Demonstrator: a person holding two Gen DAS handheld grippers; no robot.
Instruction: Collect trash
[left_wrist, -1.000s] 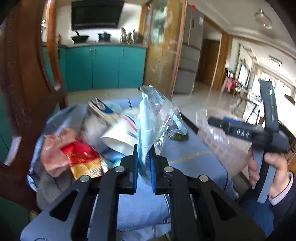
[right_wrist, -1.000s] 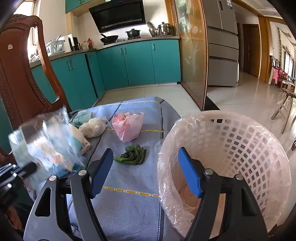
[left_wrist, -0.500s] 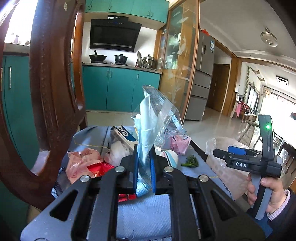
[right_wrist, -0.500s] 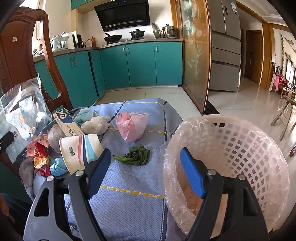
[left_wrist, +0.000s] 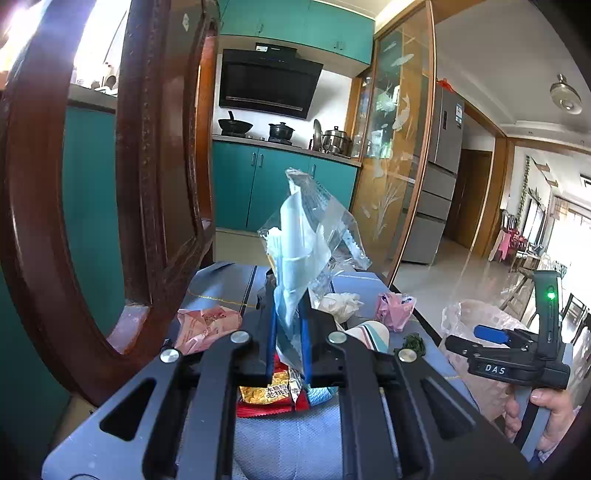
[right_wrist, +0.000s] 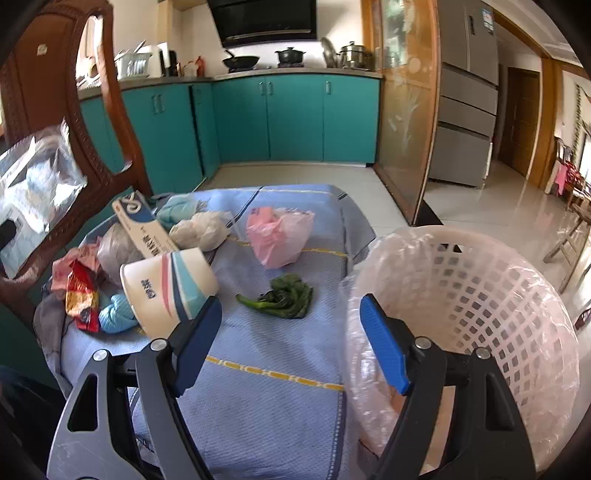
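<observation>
My left gripper is shut on a clear plastic bag with pale blue and white paper inside, held up above the blue cloth; the bag also shows at the left edge of the right wrist view. My right gripper is open and empty, low over the cloth beside the white lined basket. On the cloth lie a paper cup, a pink bag, a wilted green leaf, a red snack wrapper, a white crumpled wad and a white-blue box.
A dark wooden chair back stands close on the left. Teal kitchen cabinets, a glass partition and a tiled floor lie beyond. The basket also shows in the left wrist view, behind the right gripper.
My left gripper has lifted the clear bag up and back from the trash pile toward the chair. The right gripper has barely moved and stays open.
</observation>
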